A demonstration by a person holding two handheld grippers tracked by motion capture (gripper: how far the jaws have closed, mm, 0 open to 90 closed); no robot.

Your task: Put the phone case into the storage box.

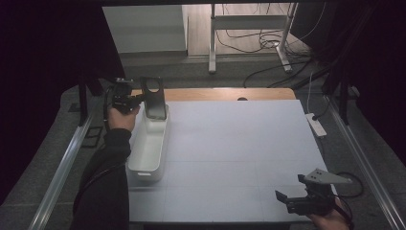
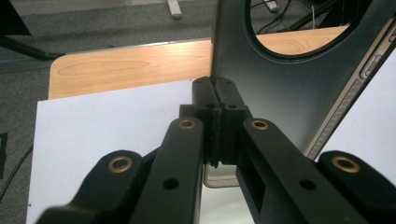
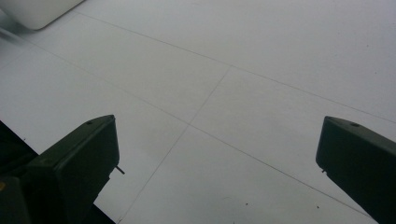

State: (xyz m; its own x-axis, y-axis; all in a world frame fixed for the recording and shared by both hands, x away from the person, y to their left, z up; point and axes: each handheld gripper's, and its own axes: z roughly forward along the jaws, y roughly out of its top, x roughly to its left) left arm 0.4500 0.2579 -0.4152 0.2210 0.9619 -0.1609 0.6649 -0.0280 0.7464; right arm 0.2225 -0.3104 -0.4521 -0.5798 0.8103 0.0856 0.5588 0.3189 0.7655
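High view: left gripper (image 1: 136,99) pinches the dark flat plate with a round hole (image 1: 154,98), upright at the white oblong tray's (image 1: 147,152) 12 o'clock end; lower it straight, keeping it vertical. Right gripper (image 1: 283,197) spread, idle

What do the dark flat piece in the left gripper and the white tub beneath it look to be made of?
Dark flat piece: likely a matte plastic or rubbery phone case, going by the large round cutout, thin edge and side button ridges. It is held upright by the left gripper, which is shut on its edge.
White tub: probably smooth moulded plastic, glossy, with rounded corners and a rolled rim; ceramic cannot be ruled out.
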